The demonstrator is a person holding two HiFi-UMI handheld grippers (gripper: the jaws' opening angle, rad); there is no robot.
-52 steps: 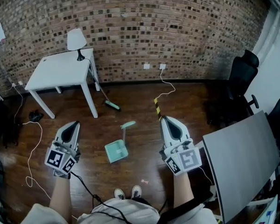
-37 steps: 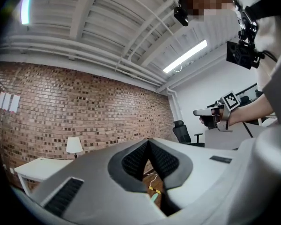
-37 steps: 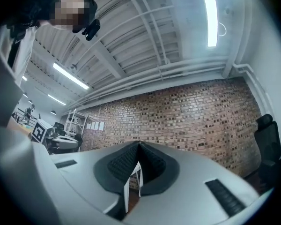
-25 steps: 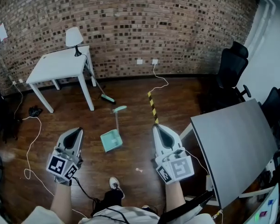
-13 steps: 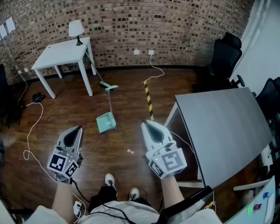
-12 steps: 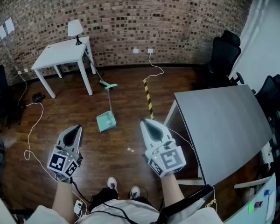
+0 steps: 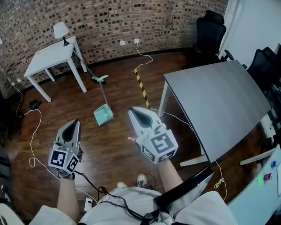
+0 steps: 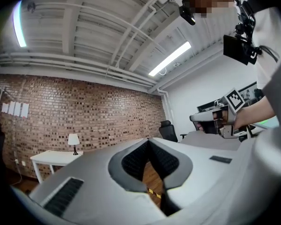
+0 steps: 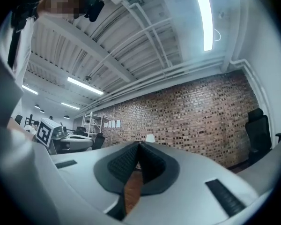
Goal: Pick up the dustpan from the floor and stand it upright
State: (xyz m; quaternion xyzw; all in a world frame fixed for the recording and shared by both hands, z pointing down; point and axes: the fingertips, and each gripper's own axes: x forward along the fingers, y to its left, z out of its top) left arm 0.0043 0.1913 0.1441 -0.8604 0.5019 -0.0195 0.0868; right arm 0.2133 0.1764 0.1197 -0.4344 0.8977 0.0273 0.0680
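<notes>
A mint-green dustpan (image 7: 103, 115) lies flat on the wooden floor, its long thin handle running up and away to a green grip (image 7: 99, 78). My left gripper (image 7: 75, 123) is held level, well to the left of and nearer me than the pan, jaws shut and empty. My right gripper (image 7: 132, 111) is to the right of the pan, held above the floor, jaws shut with nothing in them. In the left gripper view the tips (image 8: 148, 141) meet; in the right gripper view the tips (image 9: 139, 145) meet too. Neither gripper view shows the dustpan.
A white table (image 7: 50, 57) with a lamp (image 7: 61, 31) stands against the brick wall at the left. A large grey table (image 7: 220, 97) fills the right. Black office chairs (image 7: 210, 29) stand at the back right. A yellow-black tape strip (image 7: 141, 87) and white cables (image 7: 33, 130) lie on the floor.
The whole view has shifted back and rightward: the dustpan now sits farther away and more to the left. Both grippers have stayed shut and kept their pose in front of me.
</notes>
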